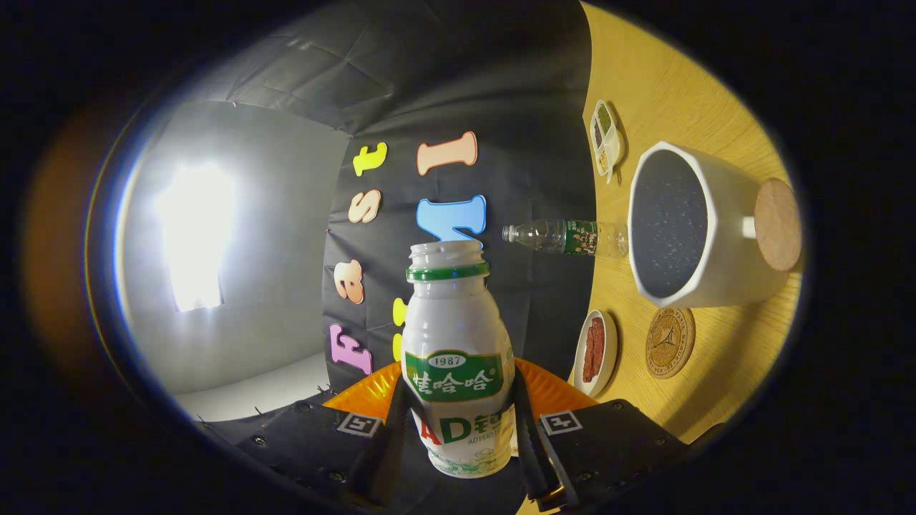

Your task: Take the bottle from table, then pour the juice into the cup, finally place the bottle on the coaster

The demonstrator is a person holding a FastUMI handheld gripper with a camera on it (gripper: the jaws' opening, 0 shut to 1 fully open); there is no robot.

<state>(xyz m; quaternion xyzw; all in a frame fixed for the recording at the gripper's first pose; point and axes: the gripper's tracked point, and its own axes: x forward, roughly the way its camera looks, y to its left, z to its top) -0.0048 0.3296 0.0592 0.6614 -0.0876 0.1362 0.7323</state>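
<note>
Two fingers: your claw (458,429) pinches the bottle (458,357) at its lower body.
Cup (698,225): off to the right on the desk (673,86); tilt the bottle's neck that way.
Coaster (670,342): beside the cup.

"1987" and "AD" on bottle (458,365)

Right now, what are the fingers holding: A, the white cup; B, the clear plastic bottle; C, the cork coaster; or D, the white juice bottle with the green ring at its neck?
D: the juice bottle sits between the fingers, both pressing its sides, while the clear bottle, cup and coaster are on the table beyond.
</note>
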